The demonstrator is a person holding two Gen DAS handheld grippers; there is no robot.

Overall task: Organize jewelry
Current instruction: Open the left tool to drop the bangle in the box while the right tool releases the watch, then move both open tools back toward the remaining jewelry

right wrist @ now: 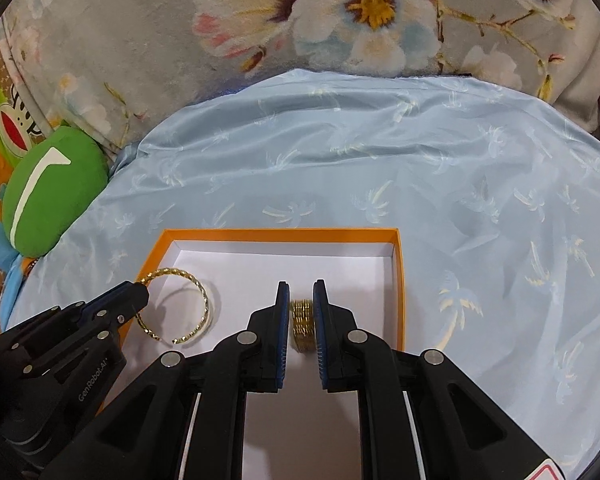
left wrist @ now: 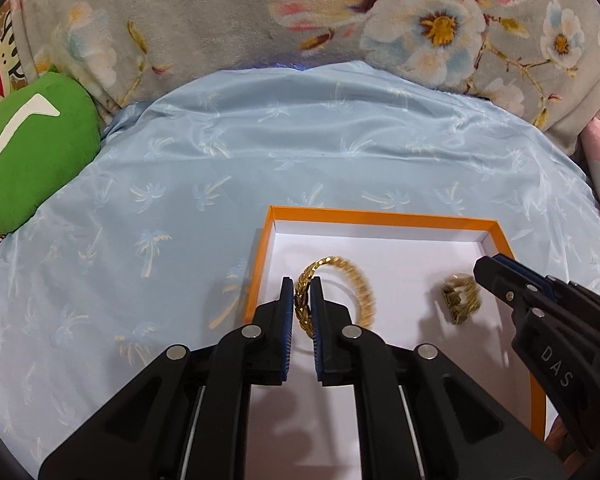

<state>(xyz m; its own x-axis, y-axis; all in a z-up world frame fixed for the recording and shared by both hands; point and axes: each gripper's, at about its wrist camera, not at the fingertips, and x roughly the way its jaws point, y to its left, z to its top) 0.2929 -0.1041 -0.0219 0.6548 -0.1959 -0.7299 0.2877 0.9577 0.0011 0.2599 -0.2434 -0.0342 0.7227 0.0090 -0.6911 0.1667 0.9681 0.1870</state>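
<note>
We have open blue sheet (right wrist: 480, 200) right of and beyond the orange box (right wrist: 398, 280). Green cushion (right wrist: 56, 188) blocks far left; floral blanket (right wrist: 140, 40) walls the back. Inside the box, bangle (right wrist: 196, 300) and ring stack (right wrist: 302, 324) crowd the near floor.

Gold twisted bangle (left wrist: 332, 292) & stacked gold bracelet (right wrist: 302, 324), prob. w/in orange box (left wrist: 380, 216).

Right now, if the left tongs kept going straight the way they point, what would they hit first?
Probably the white floor of the orange-rimmed cardboard box, since the left tongs point down into it, gripping the twisted gold bangle. Depth is unclear.
</note>
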